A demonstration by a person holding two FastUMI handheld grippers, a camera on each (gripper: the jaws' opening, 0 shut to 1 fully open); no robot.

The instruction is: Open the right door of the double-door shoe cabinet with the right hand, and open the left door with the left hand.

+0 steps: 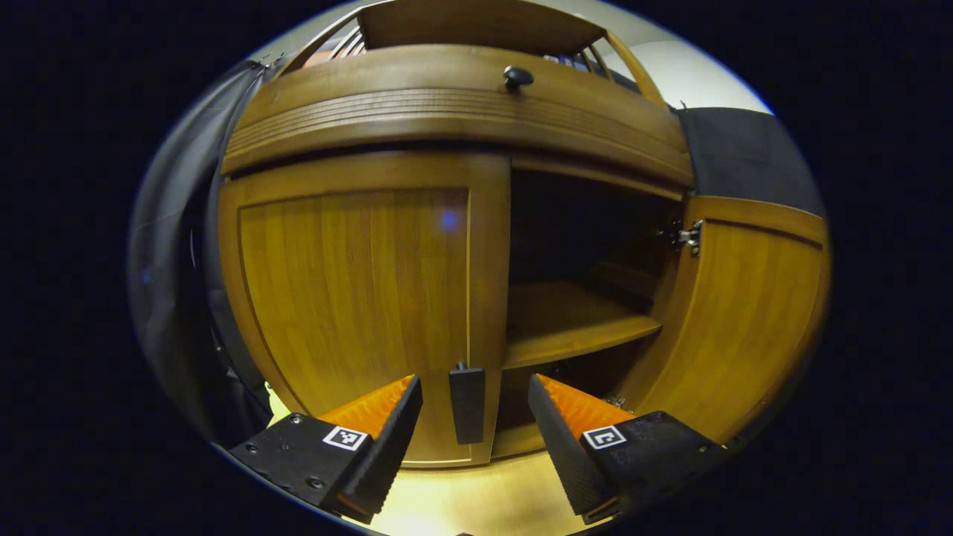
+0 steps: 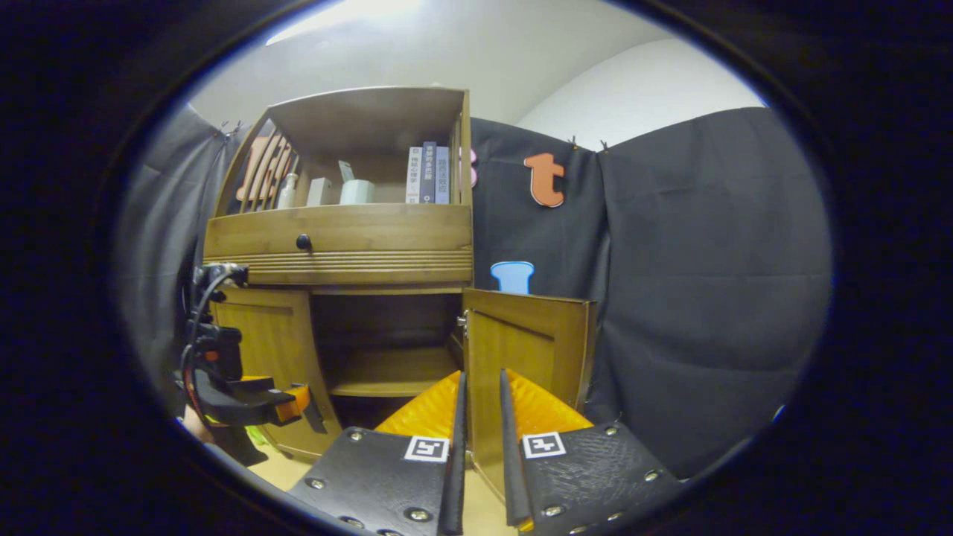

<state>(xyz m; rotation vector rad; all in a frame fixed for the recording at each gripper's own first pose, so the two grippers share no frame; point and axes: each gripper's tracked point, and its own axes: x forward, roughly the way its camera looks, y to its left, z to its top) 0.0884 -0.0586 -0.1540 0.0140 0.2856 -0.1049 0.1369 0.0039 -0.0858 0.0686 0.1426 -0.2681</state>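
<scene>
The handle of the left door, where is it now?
In the left gripper view, the handle sits low on the closed left door, between the open left gripper fingers.

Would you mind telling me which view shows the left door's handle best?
The left gripper view: the handle stands close and centred between the open left gripper fingers, on the closed left door. In the right gripper view, it is hard to make out beside that gripper.

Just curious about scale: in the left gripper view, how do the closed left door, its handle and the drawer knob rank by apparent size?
1. Left door, clearly largest.
2. Door handle.
3. Drawer knob, smallest, though it sits farther from the camera.
</scene>
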